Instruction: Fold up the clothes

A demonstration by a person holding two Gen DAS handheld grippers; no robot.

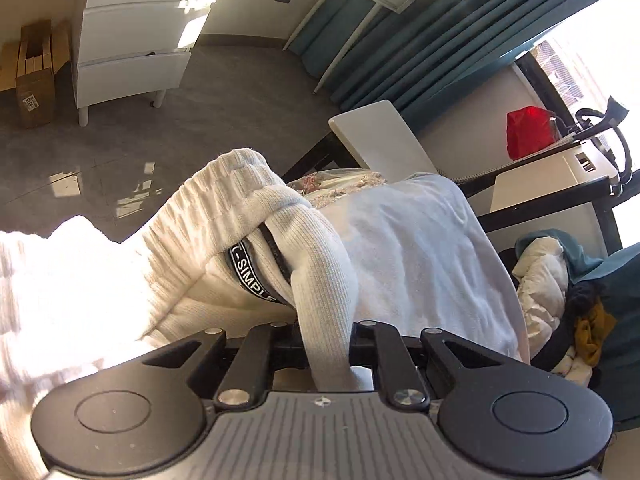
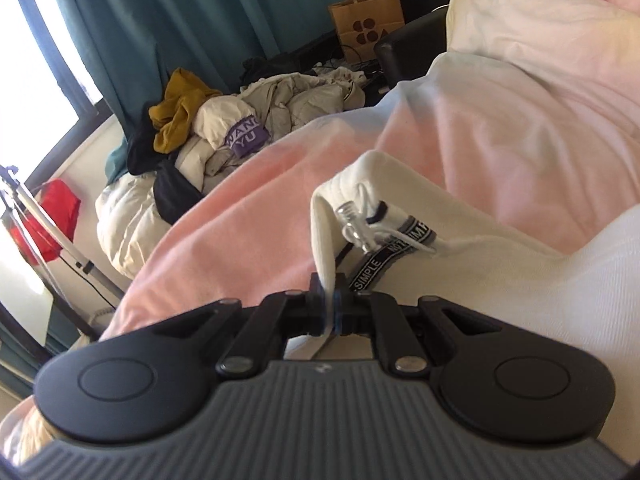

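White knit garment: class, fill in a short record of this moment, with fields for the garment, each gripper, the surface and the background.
garment: white knit garment with a black band printed SIMPLE and a drawstring
left gripper: shut on a fold of the garment
right gripper: shut on the garment's thin edge
surface: pink and white bedding beneath the garment
background: pile of clothes, teal curtain, brown paper bag

White knit trousers, ribbed waistband bunched and lifted off the bed, black "SIMPLE" tape and white drawcord showing
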